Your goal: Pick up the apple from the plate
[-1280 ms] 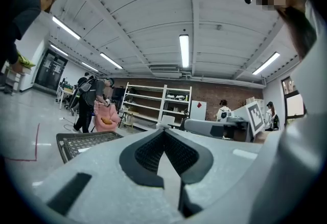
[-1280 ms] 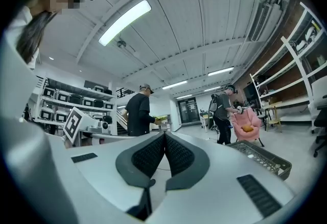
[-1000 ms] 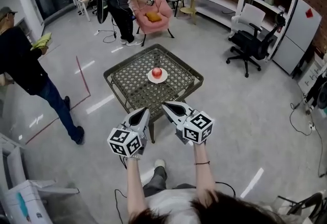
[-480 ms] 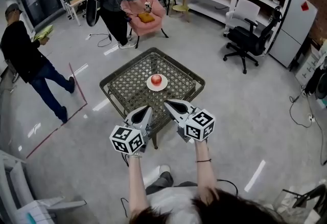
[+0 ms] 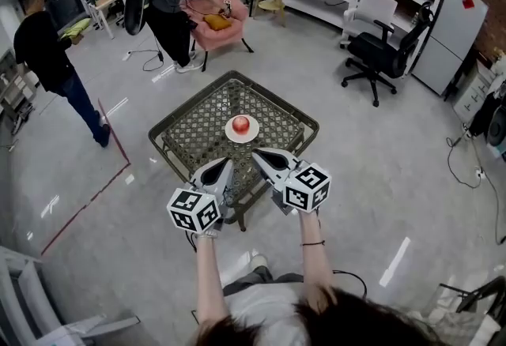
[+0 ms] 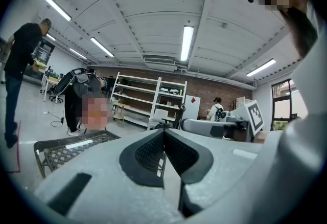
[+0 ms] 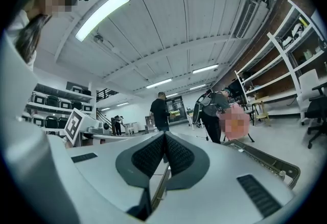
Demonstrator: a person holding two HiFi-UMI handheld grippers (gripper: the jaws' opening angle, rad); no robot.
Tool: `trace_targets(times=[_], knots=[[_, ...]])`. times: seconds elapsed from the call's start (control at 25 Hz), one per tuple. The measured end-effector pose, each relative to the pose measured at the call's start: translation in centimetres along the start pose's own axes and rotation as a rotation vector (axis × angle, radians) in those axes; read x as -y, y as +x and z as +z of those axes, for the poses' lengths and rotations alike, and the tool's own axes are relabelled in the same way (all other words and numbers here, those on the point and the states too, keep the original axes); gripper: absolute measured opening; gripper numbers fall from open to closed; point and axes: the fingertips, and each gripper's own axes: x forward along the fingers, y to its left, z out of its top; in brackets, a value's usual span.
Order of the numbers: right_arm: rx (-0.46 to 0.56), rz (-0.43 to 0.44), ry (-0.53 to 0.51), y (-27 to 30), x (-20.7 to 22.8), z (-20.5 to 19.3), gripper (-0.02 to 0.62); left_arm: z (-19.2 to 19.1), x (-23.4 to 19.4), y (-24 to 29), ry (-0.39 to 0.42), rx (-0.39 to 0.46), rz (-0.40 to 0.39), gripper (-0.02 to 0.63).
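I read both grippers as closed and empty. The left gripper (image 5: 225, 166) has its jaws pressed together with nothing between them in its own view, and the right gripper (image 5: 258, 154) looks the same. In the head view they sit side by side at centre frame, tips pointing up-frame and angled toward each other over the near edge of the lattice table (image 5: 194, 131). The apple (image 5: 241, 125) is red and sits on the white plate (image 5: 230, 134) near the middle of the tabletop. It is just up-frame of the right gripper's tip, apart from both grippers and touched by neither. Background as I see it: pink armchair (image 5: 220, 19) at top centre, black office chair (image 5: 381, 58) upper right, person in black (image 5: 49, 48) upper left.
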Motion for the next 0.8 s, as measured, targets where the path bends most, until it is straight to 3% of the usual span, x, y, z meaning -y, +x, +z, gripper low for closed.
trace_targets(times=[0.8], knots=[[-0.012,-0.033,0.062,2.9,3.6,-2.1,0.009,-1.2,-3.4,2.8,-0.006,-0.045,-0.020,0.011]])
